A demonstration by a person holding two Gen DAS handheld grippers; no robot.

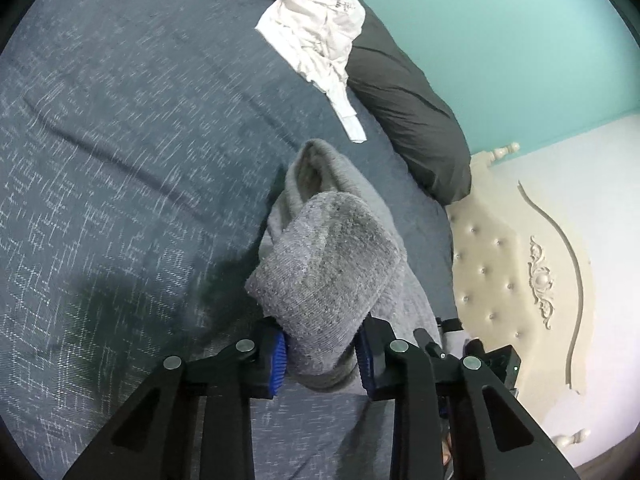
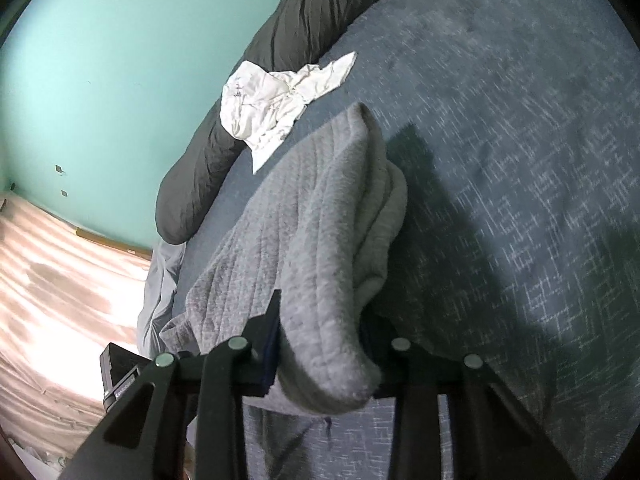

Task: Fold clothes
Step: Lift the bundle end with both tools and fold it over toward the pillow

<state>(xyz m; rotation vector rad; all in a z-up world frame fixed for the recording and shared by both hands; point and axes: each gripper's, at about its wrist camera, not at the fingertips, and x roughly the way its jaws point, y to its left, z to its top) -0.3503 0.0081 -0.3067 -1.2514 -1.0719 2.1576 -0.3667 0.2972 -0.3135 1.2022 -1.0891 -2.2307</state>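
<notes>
- Left hand-held gripper and right hand-held gripper each clamp the thick grey knit garment, lower centre.
- Both should lift evenly, keeping the held edge taut over the blue patterned bedspread.
- Avoid the crumpled white cloth, upper centre.

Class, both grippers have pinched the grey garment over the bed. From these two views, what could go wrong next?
1. The grey garment is bunched thickly between the left gripper pads, so layers might slip out.
2. The right gripper also holds a thick wad; the fold may come out uneven.
3. The hanging fabric could drag onto the crumpled white garment nearby.
</notes>
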